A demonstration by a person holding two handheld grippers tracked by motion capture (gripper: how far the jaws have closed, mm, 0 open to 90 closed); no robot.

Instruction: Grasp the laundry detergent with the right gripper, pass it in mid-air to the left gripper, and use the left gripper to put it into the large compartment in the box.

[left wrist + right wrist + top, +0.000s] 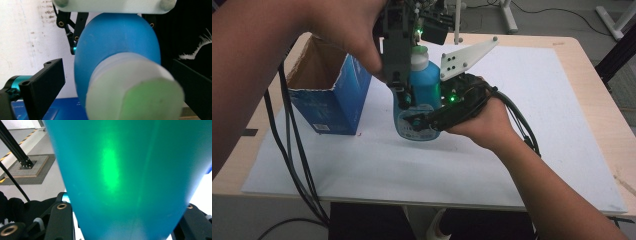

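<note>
A blue bottle [426, 85] with a white cap [419, 55] stands upright on the white sheet [512, 150]. From the right, my right gripper [422, 121] is shut on the bottle's lower body; in the right gripper view the blue bottle [125, 175] sits tight between the black jaws of the right gripper [127, 220]. My left gripper [406, 96] points straight down over the bottle's top. Seen from the left gripper view, the left gripper [117, 63] is open, its jaws standing on either side of the cap [132, 92] with a gap on the left.
An open blue cardboard box [329, 100] stands just left of the bottle. Black cables [292, 160] hang off the table's near left edge. The wooden table [602, 110] extends past the sheet on the right.
</note>
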